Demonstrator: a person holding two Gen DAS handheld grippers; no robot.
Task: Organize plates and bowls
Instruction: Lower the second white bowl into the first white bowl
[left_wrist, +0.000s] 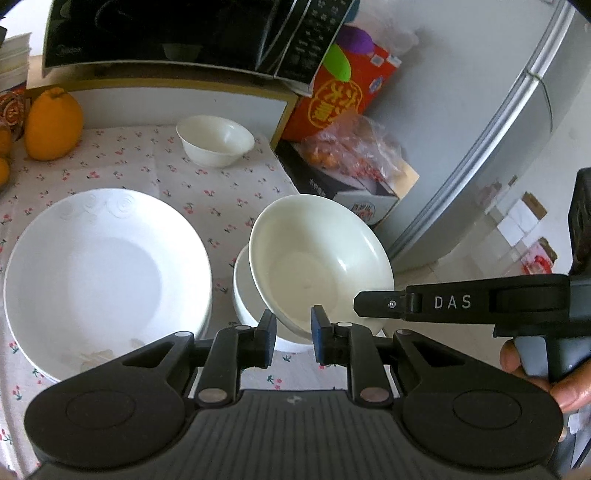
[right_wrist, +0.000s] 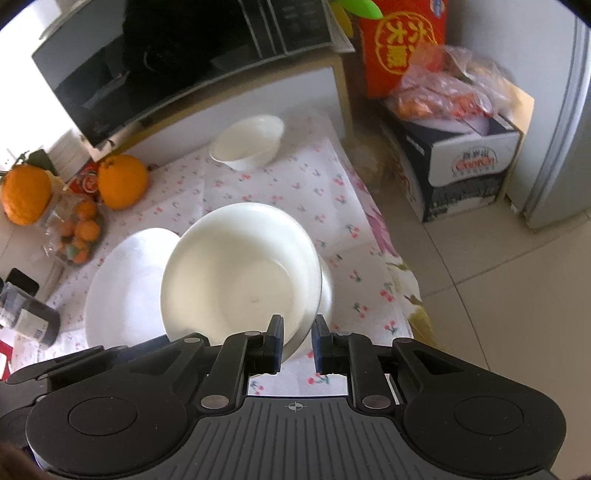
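A large white bowl is tilted above another white bowl on the cherry-print cloth. My left gripper straddles the tilted bowl's near rim with a gap at the pads. My right gripper straddles the same bowl, its rim between the fingers, also with gaps. The right gripper's body shows in the left wrist view. A stack of white plates lies to the left, also in the right wrist view. A small white bowl stands at the back, also in the right wrist view.
A microwave sits on a shelf at the back. Large oranges and small ones lie left. A red box, a bagged carton and a fridge stand right. The table edge drops to tiled floor.
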